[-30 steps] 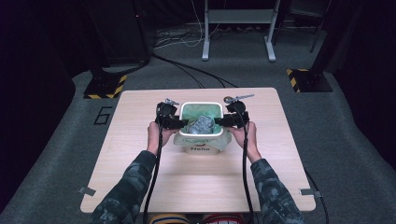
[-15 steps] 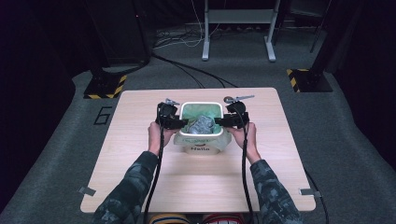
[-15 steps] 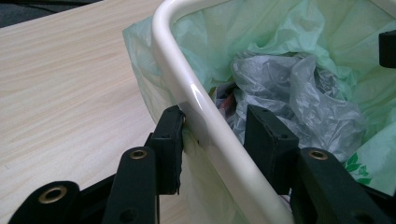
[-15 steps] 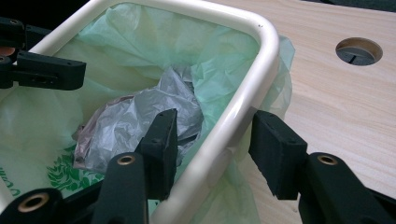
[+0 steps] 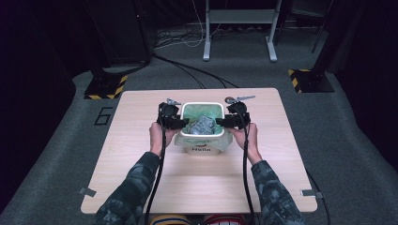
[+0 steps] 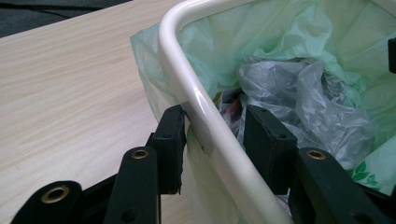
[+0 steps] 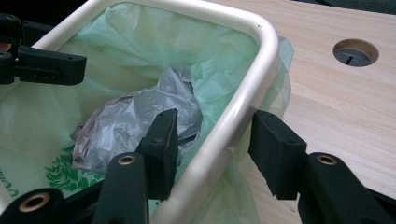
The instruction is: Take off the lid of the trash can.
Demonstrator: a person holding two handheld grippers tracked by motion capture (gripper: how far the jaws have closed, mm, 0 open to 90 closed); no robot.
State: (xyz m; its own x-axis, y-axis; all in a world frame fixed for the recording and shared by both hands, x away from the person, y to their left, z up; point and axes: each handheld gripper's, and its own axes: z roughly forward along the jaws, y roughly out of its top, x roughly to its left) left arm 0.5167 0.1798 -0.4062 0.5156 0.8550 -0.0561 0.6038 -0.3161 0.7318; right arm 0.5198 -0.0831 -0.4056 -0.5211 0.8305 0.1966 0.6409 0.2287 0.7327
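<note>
A white bin [image 5: 202,104] stands at the middle back of the wooden table [image 5: 141,187], lined with a pale green bag [image 5: 197,112]. A crumpled grey plastic bag [image 5: 204,125] lies inside it. My left gripper [image 5: 176,121] is open astride the bin's left rim [image 6: 187,70], one jaw outside on the folded-over liner [image 6: 224,42] and one inside by the grey bag [image 6: 299,93]. My right gripper [image 5: 230,121] is open astride the right rim [image 7: 252,84] in the same way, its inner jaw near the grey bag [image 7: 135,116]. The left gripper [image 7: 46,60] shows across the bin.
A round cable hole [image 7: 355,51] sits in the table right of the bin. Beyond the table's far edge are a metal stand [image 5: 239,28], floor cables [image 5: 187,70] and two yellow-striped bases [image 5: 105,86] [image 5: 309,79]. Bare tabletop lies in front of the bin.
</note>
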